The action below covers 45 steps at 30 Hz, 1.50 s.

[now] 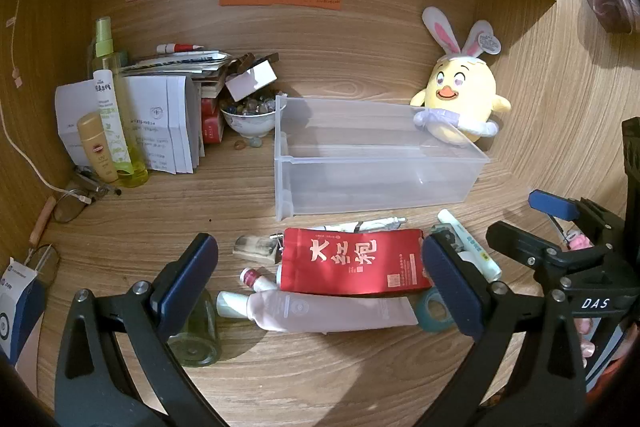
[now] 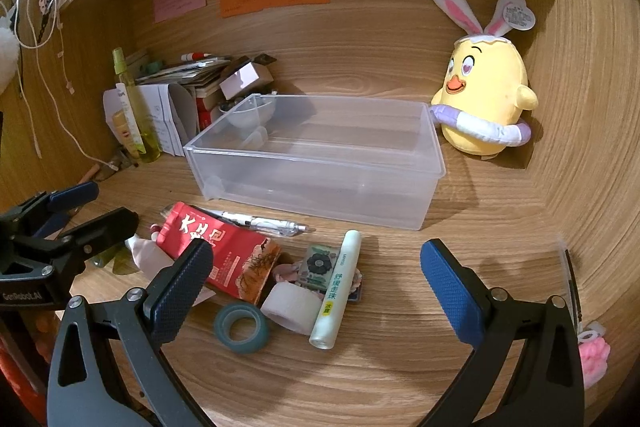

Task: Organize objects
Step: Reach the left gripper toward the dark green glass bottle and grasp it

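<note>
A clear plastic bin [image 1: 376,183] [image 2: 320,183] stands empty on the wooden desk. In front of it lies a pile: a red tea pouch [image 1: 352,261] [image 2: 224,251], a pink tube [image 1: 328,313], a pen [image 2: 264,223], a white-green roll-on stick [image 2: 338,287] [image 1: 470,245], a teal tape roll [image 2: 240,327] [image 1: 434,311], a white tape roll [image 2: 292,307] and a small glass bottle [image 1: 198,335]. My left gripper [image 1: 320,287] is open above the pouch and tube. My right gripper [image 2: 316,287] is open above the stick and tape rolls.
A yellow plush chick [image 1: 460,103] [image 2: 488,107] sits right of the bin. At back left stand spray bottles [image 1: 110,99], papers and boxes [image 1: 168,123], and a bowl of stones [image 1: 248,115]. Glasses [image 1: 68,207] lie at the left. Wooden walls enclose the desk.
</note>
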Motion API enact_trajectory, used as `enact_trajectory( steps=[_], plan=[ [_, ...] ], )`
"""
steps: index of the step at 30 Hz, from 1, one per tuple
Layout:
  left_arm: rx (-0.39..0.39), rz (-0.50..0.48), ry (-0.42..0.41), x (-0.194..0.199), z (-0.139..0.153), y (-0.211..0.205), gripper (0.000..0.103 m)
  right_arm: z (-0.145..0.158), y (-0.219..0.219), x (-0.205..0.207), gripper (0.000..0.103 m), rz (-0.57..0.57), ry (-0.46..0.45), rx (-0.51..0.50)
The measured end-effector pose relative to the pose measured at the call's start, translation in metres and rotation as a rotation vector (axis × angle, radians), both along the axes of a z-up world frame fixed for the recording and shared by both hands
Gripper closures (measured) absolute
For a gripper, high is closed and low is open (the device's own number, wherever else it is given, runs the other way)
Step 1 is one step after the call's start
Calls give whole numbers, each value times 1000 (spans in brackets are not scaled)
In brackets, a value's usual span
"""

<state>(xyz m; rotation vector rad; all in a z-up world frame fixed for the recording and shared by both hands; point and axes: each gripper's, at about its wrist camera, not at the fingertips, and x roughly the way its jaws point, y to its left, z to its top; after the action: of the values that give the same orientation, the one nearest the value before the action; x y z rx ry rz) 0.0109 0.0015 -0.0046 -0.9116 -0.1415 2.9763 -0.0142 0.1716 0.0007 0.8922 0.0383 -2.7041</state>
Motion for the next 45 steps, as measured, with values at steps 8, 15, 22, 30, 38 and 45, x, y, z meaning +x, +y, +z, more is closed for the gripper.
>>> enact_trajectory(
  steps=[8, 15, 22, 30, 38, 45],
  plan=[
    [2, -7, 4, 2, 1, 0, 0, 0, 0, -1, 0, 2, -4, 0],
    [10, 4, 16, 3, 3, -2, 0, 0, -1, 1, 0, 7, -5, 7],
    [21, 9, 3, 1, 4, -9, 0, 0, -4, 0, 0, 12, -9, 8],
    [24, 3, 5, -1, 4, -18, 0, -4, -5, -12, 0, 8, -34, -3],
    [33, 12, -13, -6, 2, -33, 0, -9, -3, -22, 0, -12, -57, 0],
    [40, 51, -59, -4, -6, -57, 0, -15, 9, -26, 0, -50, -80, 3]
  ],
)
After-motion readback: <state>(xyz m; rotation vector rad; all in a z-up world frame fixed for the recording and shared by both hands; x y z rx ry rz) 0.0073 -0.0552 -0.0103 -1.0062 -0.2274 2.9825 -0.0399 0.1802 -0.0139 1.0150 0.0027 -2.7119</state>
